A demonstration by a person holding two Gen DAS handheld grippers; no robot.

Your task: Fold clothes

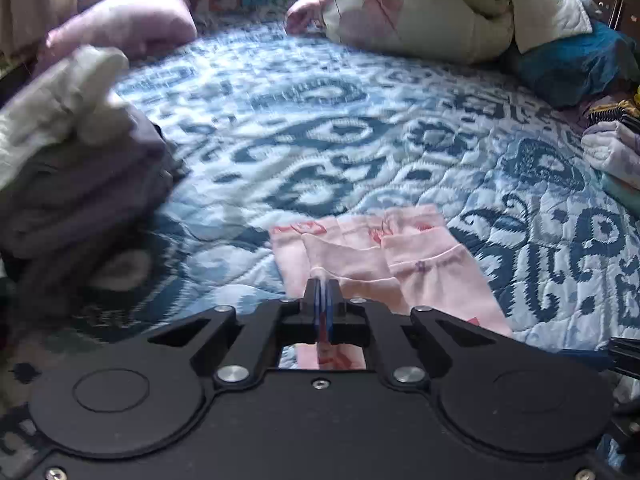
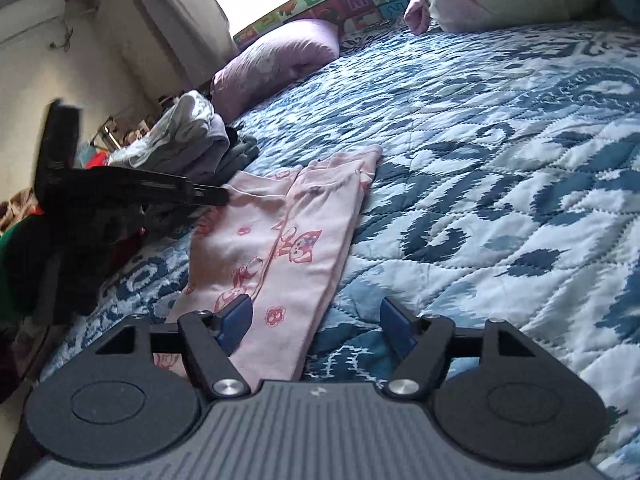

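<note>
**A:** What is on the far left?

**B:** In the left wrist view, a stack of folded clothes point(image 1: 76, 184) sits at the left edge of the bed, grey and purple pieces with a white one on top. A pink pillow point(image 1: 132, 20) lies behind it.

**A:** And the left gripper?

**B:** The left gripper point(image 1: 323, 286) has its blue pads pressed together. In the right wrist view its tips meet the upper left edge of the pink trousers point(image 2: 280, 240). It looks pinched on that edge, though the cloth between the pads is hard to see.

**A:** Where do the trousers lie?

**B:** Flat on the blue and white quilt point(image 2: 500, 160), near the close edge of the bed, just right of the stack. They are pale pink with red cartoon prints, the legs laid side by side.

**A:** The right gripper?

**B:** The right gripper point(image 2: 316, 322) is spread wide. Its left pad is over the lower part of the trousers and its right pad is over bare quilt, so the right edge of the cloth falls between them. It holds nothing.

**A:** Further right?

**B:** A bundled cream comforter point(image 1: 432, 12) at the far side, and a teal cushion point(image 1: 576, 64) beside it.
</note>
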